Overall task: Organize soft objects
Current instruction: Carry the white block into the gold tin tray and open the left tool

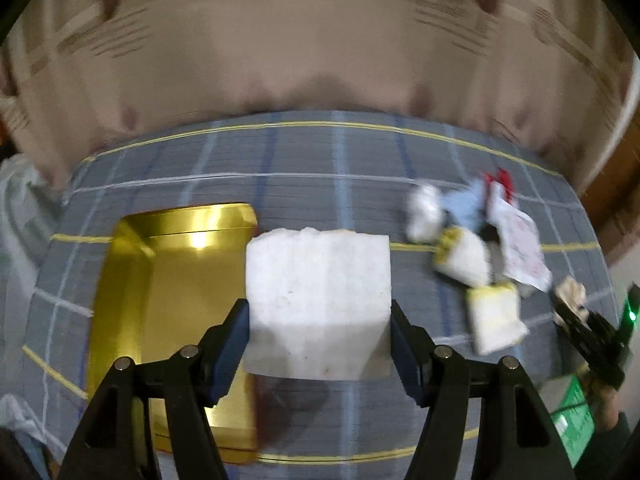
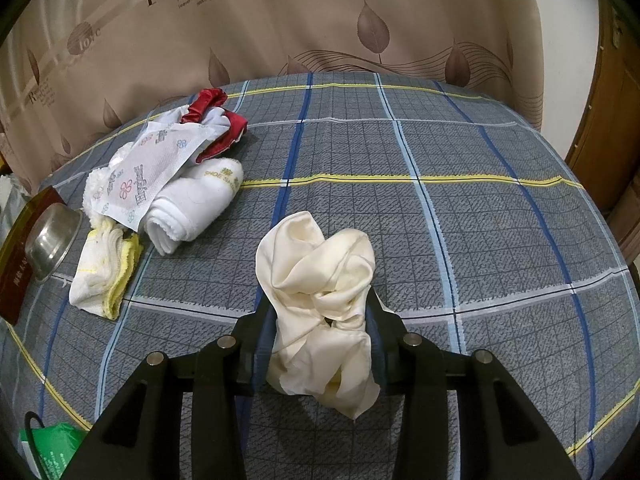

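Note:
My left gripper (image 1: 318,308) is shut on a white soft block (image 1: 318,272), held above the checked bedspread (image 1: 320,160) just right of a gold tray (image 1: 120,280). A heap of soft things (image 1: 464,256) lies to the right, blurred. In the right wrist view my right gripper (image 2: 320,312) is shut on a crumpled cream silk cloth (image 2: 316,272), lifted a little off the bedspread (image 2: 460,220). At the left of that view lie a rolled white towel (image 2: 192,208), a flowered wipes packet (image 2: 148,172), a red cloth (image 2: 216,120) and a yellow-edged white cloth (image 2: 104,276).
A steel bowl (image 2: 52,240) rests on a dark red box (image 2: 16,272) at the left edge. A green packet (image 2: 52,448) lies at the near left. A beige leaf-print curtain (image 2: 320,20) hangs behind the bed, and a wooden door (image 2: 608,140) stands at the right.

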{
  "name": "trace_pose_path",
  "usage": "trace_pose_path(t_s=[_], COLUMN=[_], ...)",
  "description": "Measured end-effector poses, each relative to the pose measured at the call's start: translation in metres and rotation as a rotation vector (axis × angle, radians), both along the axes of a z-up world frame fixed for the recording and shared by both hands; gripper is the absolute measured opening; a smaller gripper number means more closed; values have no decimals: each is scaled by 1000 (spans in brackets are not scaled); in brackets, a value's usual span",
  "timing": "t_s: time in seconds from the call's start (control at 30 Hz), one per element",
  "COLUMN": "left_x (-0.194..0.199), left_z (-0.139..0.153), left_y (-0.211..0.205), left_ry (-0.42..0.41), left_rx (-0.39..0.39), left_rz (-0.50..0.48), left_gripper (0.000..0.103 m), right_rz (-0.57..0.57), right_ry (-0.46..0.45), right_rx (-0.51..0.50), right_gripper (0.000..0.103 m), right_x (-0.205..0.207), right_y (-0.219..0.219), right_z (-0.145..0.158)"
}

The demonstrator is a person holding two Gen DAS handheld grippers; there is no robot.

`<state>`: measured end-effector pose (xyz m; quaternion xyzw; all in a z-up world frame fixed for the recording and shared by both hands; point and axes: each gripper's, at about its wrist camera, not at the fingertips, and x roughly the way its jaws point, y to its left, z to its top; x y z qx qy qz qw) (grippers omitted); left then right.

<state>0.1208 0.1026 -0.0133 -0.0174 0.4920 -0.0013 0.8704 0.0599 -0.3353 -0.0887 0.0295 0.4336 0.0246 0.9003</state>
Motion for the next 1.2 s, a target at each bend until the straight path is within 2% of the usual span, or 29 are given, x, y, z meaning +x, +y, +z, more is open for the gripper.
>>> trace_pose_path(t_s=[0.17, 0.3, 0.43, 0.63, 0.93, 1.07, 1.2], left_x=[9, 21, 35, 50, 68, 71, 71], left_z=[-4, -14, -28, -42, -58, -58, -58], left_y=[52, 87, 113, 120, 123, 128, 126], left_ry=[9, 29, 69, 91, 135, 137, 146], left_rx=[76, 120, 111, 158, 152, 135, 142], left_rz=[115, 170, 206, 212, 198, 208, 192], left_gripper=[67, 68, 70, 70, 73, 79, 79], right_rz=[1, 1, 2, 5, 13, 14, 16], right_ry=[1, 1, 2, 2, 4, 4, 4], right_rx=[-4, -3, -6, -9, -13, -16, -17], right_gripper=[38, 38, 38, 38, 41, 42, 42], right_x=[0, 0, 1, 2, 3, 4, 4], right_y=[0, 1, 0, -1, -3, -3, -4], right_z=[0, 0, 0, -1, -2, -2, -2])
